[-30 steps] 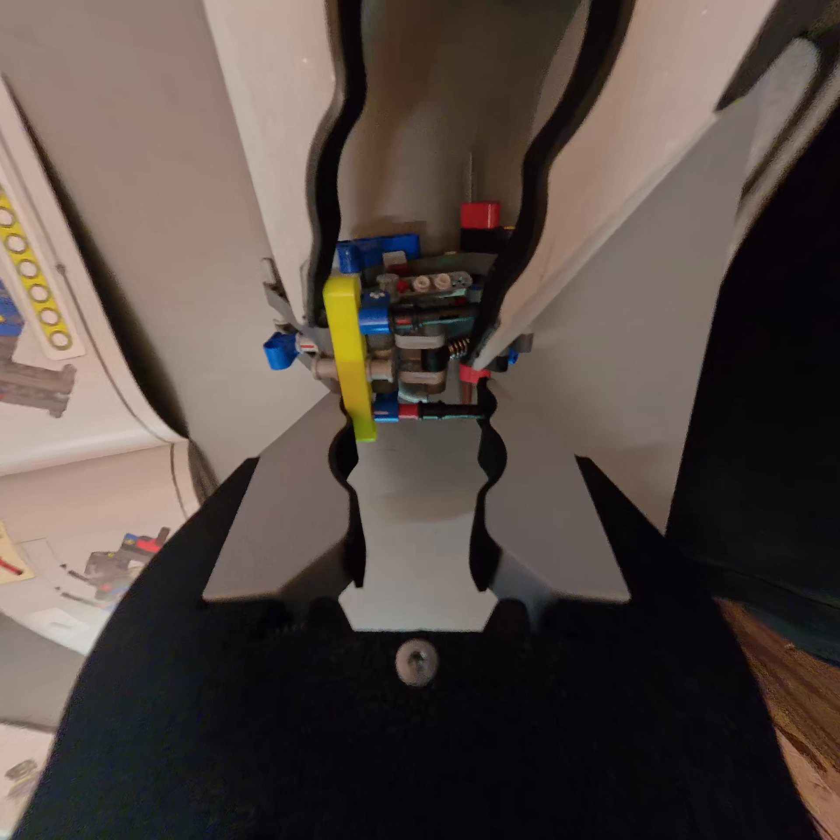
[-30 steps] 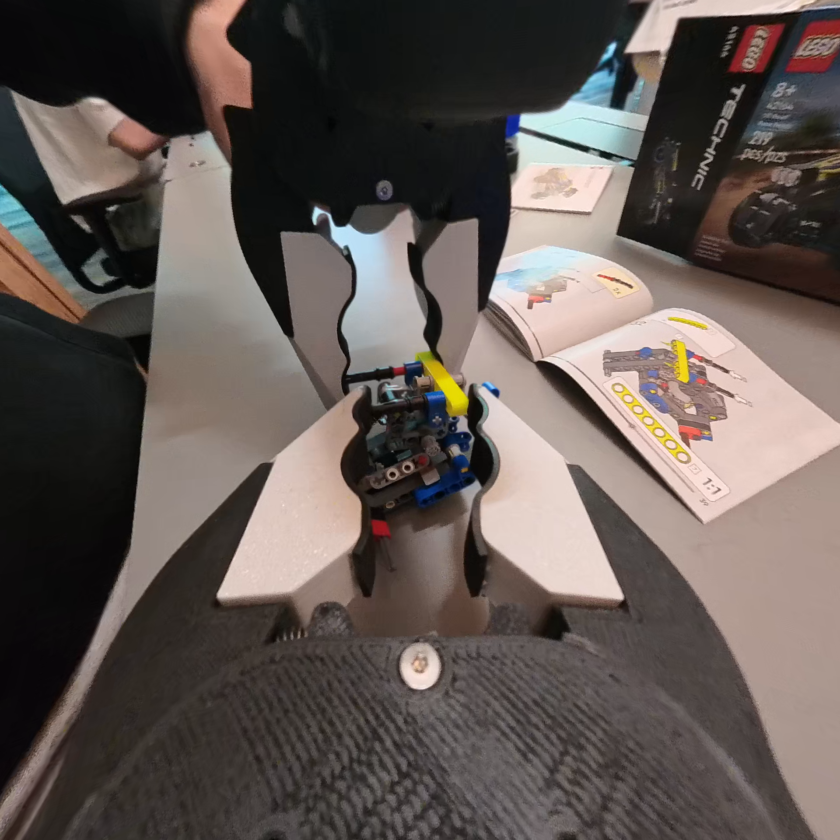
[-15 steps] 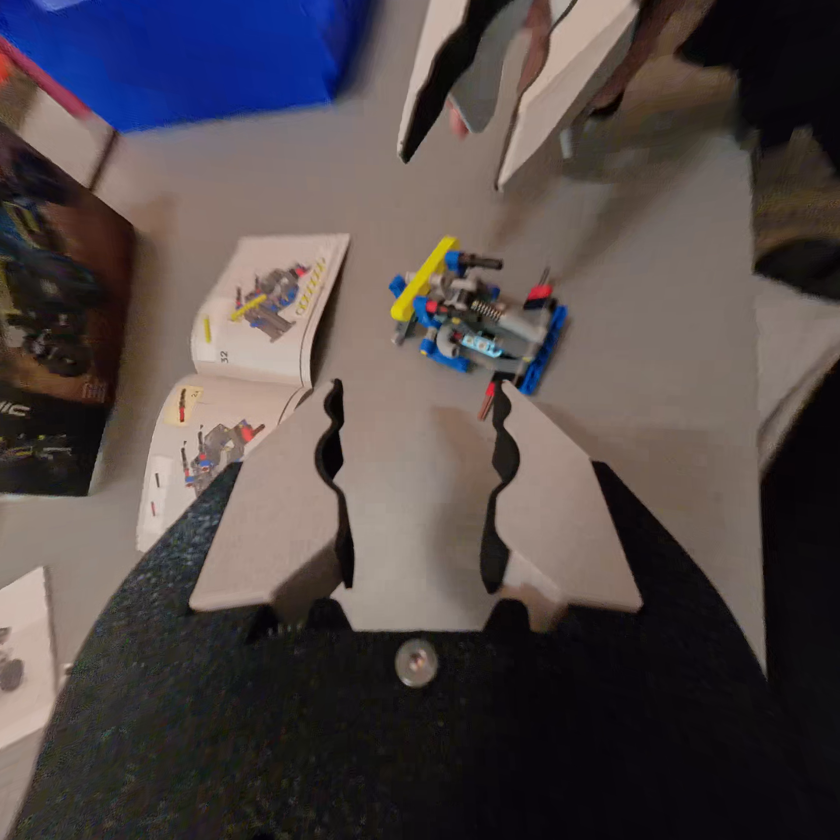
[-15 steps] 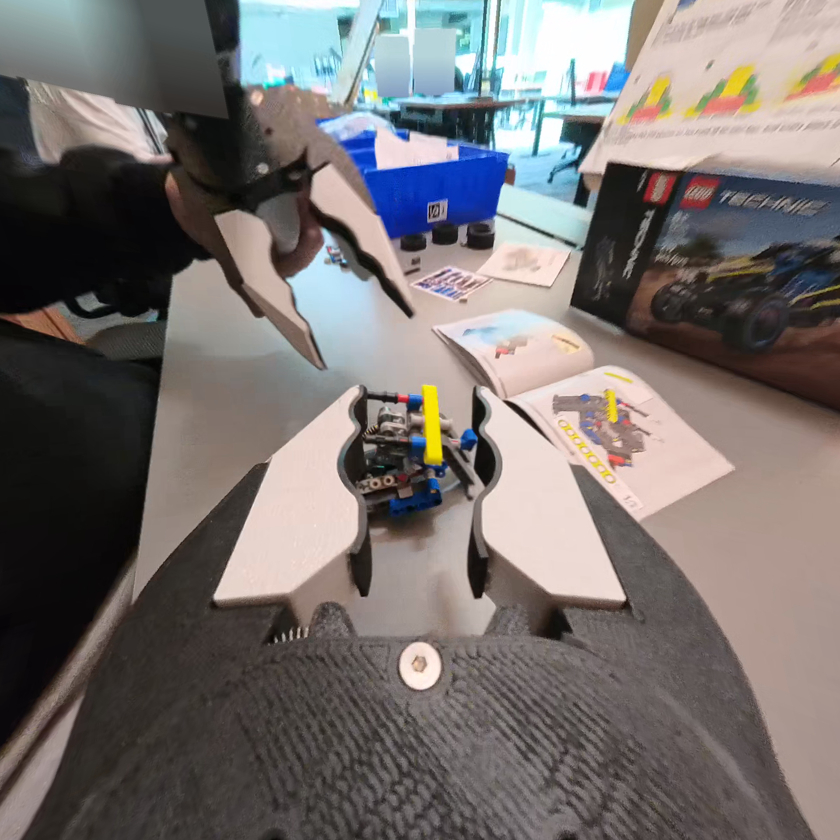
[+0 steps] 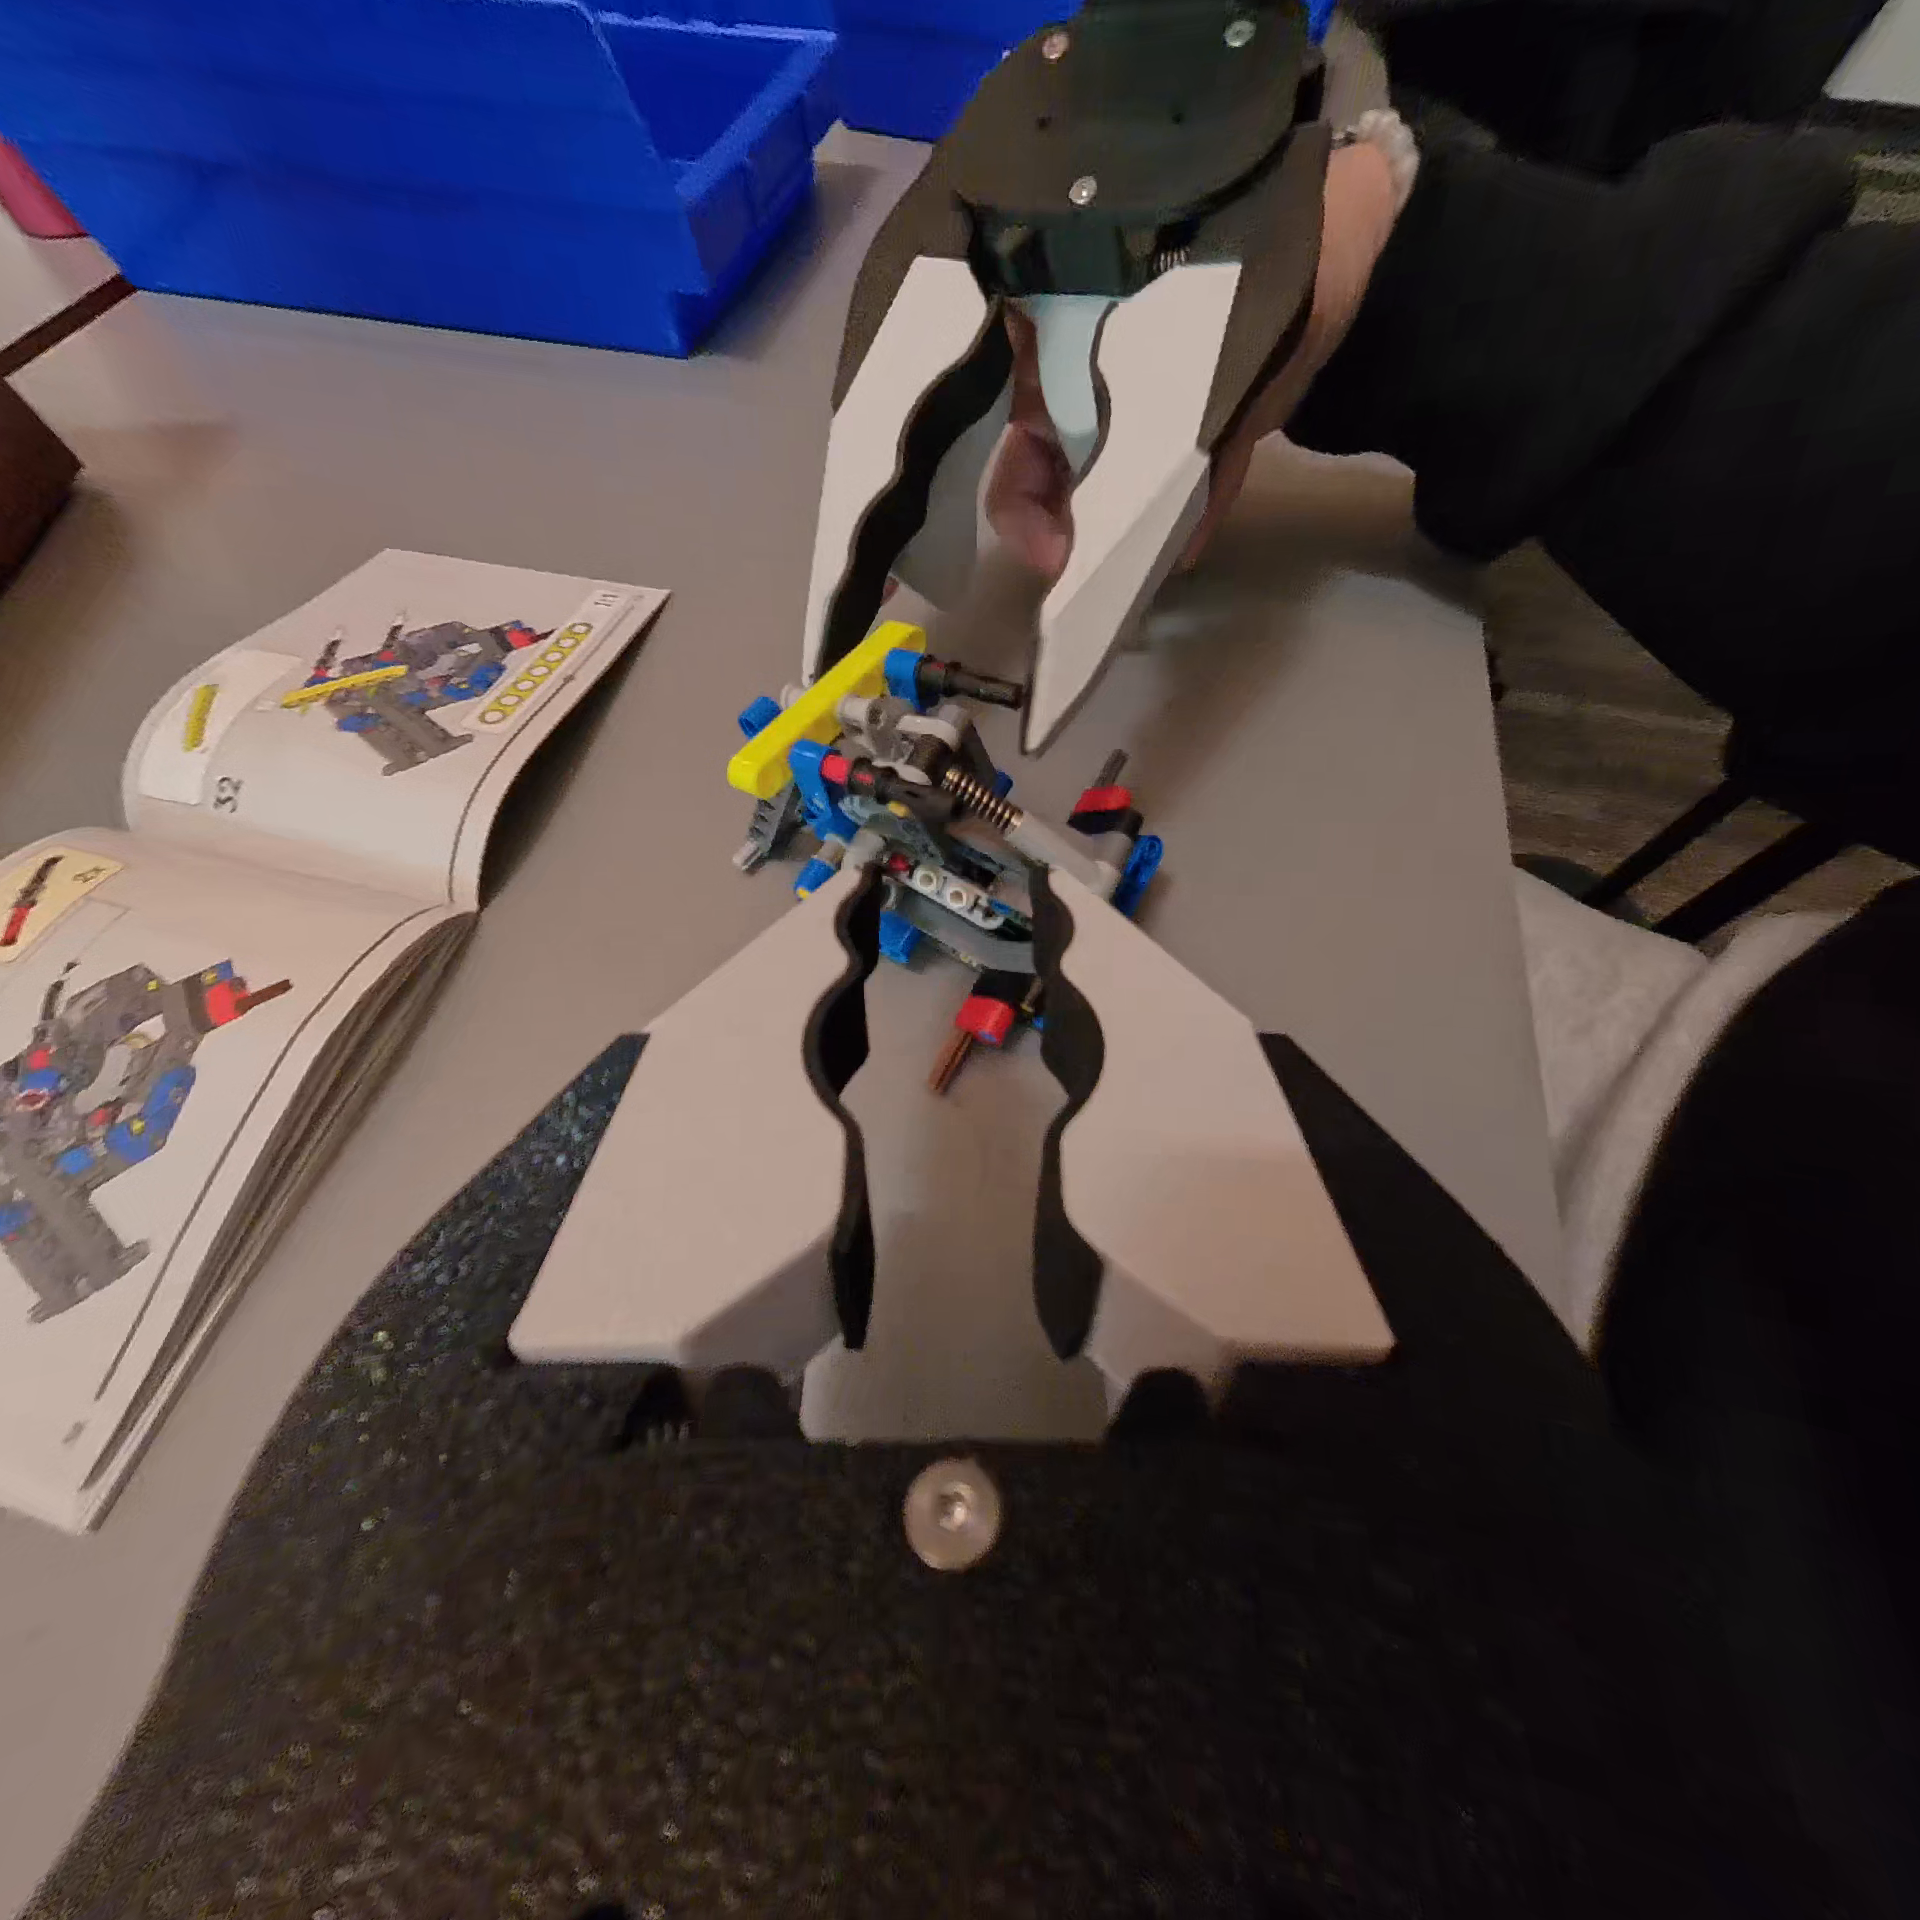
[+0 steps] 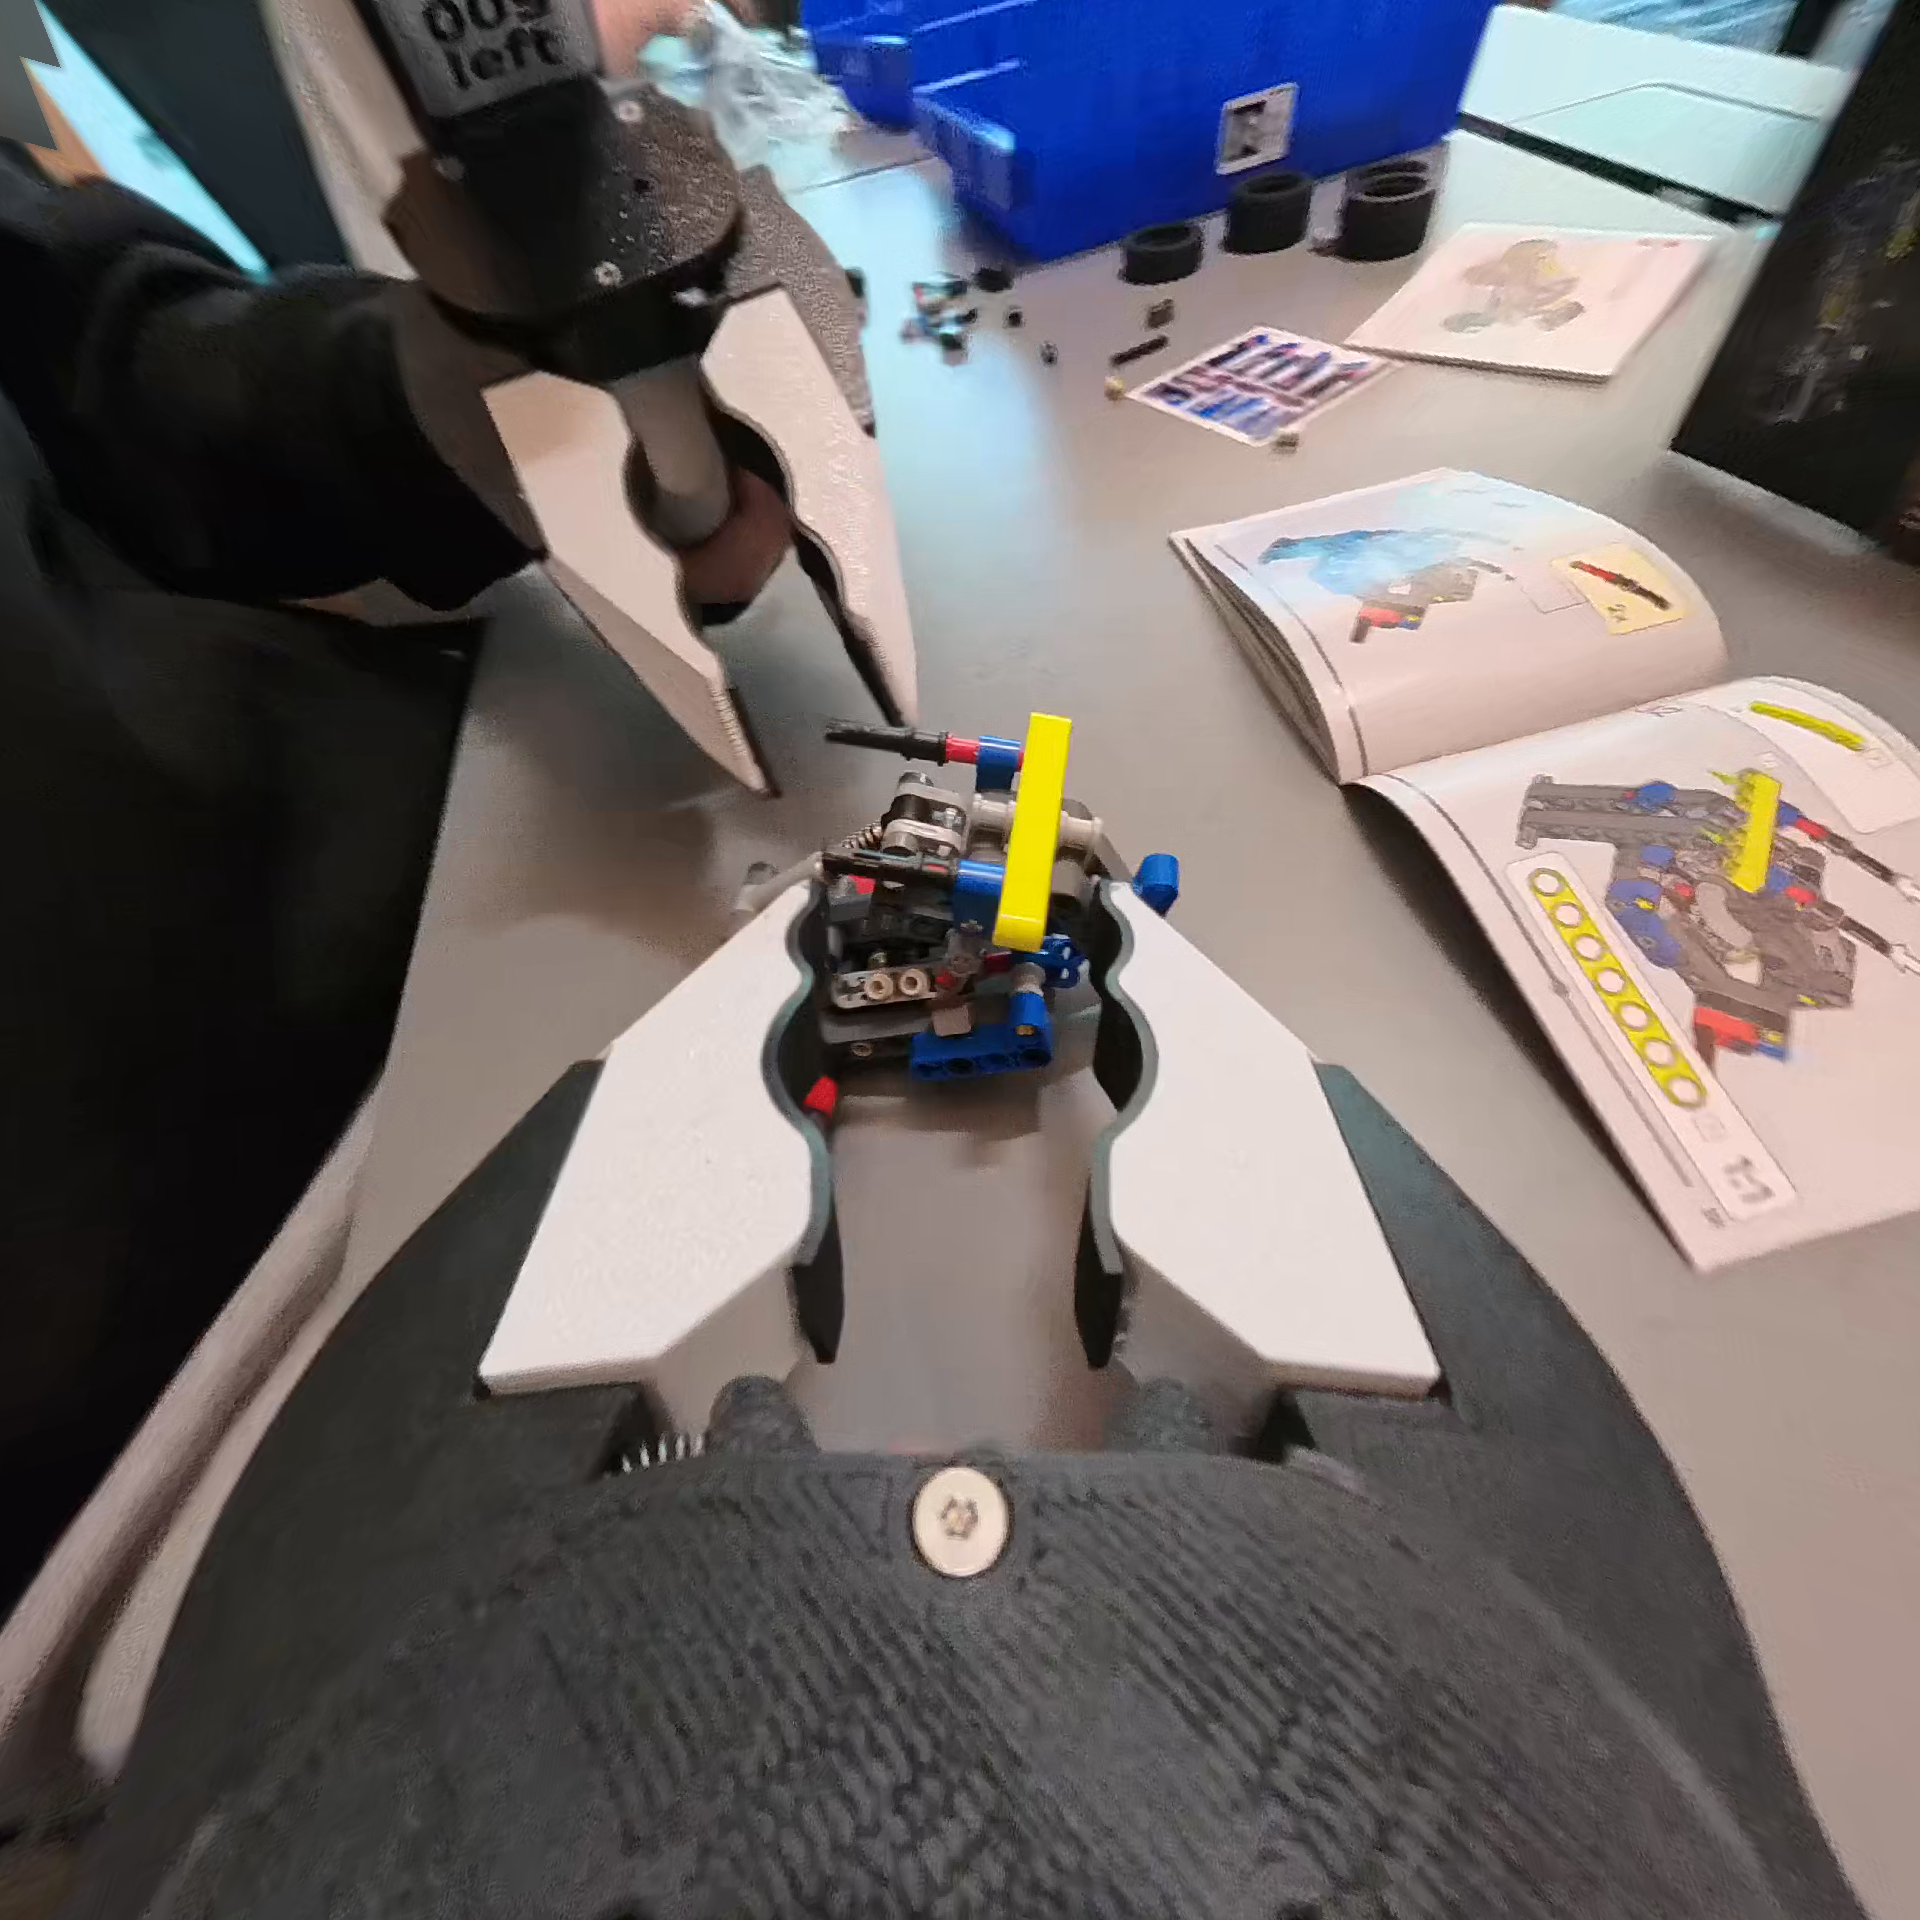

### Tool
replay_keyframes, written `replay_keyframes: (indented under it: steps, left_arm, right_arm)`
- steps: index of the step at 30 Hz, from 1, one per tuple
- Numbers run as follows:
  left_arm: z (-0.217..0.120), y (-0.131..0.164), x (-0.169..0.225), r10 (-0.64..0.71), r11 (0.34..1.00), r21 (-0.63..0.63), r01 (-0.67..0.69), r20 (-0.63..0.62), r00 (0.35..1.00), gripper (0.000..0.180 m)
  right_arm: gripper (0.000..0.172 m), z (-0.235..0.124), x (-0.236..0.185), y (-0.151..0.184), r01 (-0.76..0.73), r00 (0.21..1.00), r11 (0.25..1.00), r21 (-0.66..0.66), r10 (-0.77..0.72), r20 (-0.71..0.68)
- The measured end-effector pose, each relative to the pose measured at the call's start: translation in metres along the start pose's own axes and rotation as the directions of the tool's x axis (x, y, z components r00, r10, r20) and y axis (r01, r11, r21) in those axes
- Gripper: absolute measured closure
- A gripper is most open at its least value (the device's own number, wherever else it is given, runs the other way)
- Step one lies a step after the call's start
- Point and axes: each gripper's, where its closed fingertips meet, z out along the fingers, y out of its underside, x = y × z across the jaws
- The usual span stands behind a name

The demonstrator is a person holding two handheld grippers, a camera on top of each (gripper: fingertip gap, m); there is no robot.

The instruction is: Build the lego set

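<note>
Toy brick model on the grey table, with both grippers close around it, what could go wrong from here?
1. The thin black axle juts sideways from the blue, grey and yellow toy brick model, right by the left gripper; a nudge might dislodge it or spin the model.
2. The yellow flat beam stands just beyond the right gripper; closing there could lever it loose.
3. The grippers are close and could collide.

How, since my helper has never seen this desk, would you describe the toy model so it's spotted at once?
On the table, beside the open booklet, the toy model stands between the fingers of the right gripper. Unlike the loose bits near the blue bin, it is a built cluster of blue and grey parts with an upright yellow strip.
</note>
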Motion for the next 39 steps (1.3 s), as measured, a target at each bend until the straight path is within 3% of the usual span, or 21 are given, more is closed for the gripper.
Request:
replay_keyframes:
  steps: [4, 7, 10, 13, 16, 18, 20, 23, 26, 29, 36, 39]
  left_arm:
    - [0.001, 0.002, -0.002, 0.025, 0.999, -0.031, -0.025, -0.009, 1.000, 0.152]
    - [-0.001, 0.002, -0.006, 0.070, 0.997, -0.016, -0.070, 0.012, 0.997, 0.159]
    - [-0.008, 0.006, -0.015, 0.098, 0.995, -0.014, -0.098, 0.013, 0.995, 0.171]
    - [-0.019, 0.013, -0.023, 0.119, 0.992, -0.030, -0.119, -0.012, 0.993, 0.174]
    - [-0.029, 0.014, -0.015, 0.145, 0.989, -0.011, -0.147, -0.095, 0.985, 0.169]
    - [-0.034, 0.008, -0.012, 0.193, 0.981, 0.027, -0.191, -0.109, 0.975, 0.167]
    - [-0.035, 0.006, -0.015, 0.234, 0.972, 0.043, -0.230, -0.109, 0.966, 0.166]
    - [-0.032, -0.002, -0.021, 0.209, 0.977, 0.079, -0.200, -0.129, 0.969, 0.172]
    - [-0.030, -0.016, -0.016, 0.140, 0.984, 0.142, -0.111, -0.216, 0.966, 0.166]
    - [-0.023, -0.008, -0.015, 0.123, 0.992, 0.064, -0.110, -0.259, 0.958, 0.162]
    - [-0.007, -0.001, -0.010, 0.112, 0.994, 0.015, -0.112, -0.272, 0.956, 0.176]
    - [-0.006, -0.001, -0.011, 0.139, 0.990, 0.014, -0.140, -0.258, 0.956, 0.176]
  right_arm:
    - [0.130, 0.005, -0.003, 0.001, -0.048, 0.971, 0.999, 0.021, 0.051, -0.232]
    - [0.131, 0.011, -0.015, 0.002, -0.074, 0.906, 0.997, 0.031, 0.080, -0.416]
    - [0.121, 0.018, -0.034, 0.003, -0.113, 0.862, 0.993, 0.042, 0.119, -0.493]
    - [0.134, 0.016, -0.054, 0.005, -0.144, 0.891, 0.990, 0.002, 0.130, -0.436]
    - [0.131, -0.013, -0.036, -0.001, -0.147, 0.844, 0.988, 0.042, 0.147, -0.516]
    - [0.137, -0.016, -0.036, -0.017, -0.088, 0.886, 0.991, 0.098, 0.123, -0.448]
    - [0.140, -0.013, -0.029, -0.018, -0.060, 0.922, 0.995, 0.073, 0.084, -0.378]
    - [0.137, -0.007, -0.012, -0.008, 0.058, 0.960, 0.998, -0.040, -0.067, -0.271]
    - [0.153, 0.002, -0.008, -0.007, 0.156, 0.971, 0.985, -0.069, -0.165, -0.175]
    - [0.155, 0.012, -0.002, -0.008, 0.265, 0.944, 0.962, -0.069, -0.274, -0.183]
    - [0.165, 0.019, -0.011, -0.015, 0.293, 0.948, 0.956, 0.030, -0.286, -0.140]
    - [0.147, 0.009, -0.008, -0.008, 0.188, 0.969, 0.982, -0.026, -0.189, -0.157]
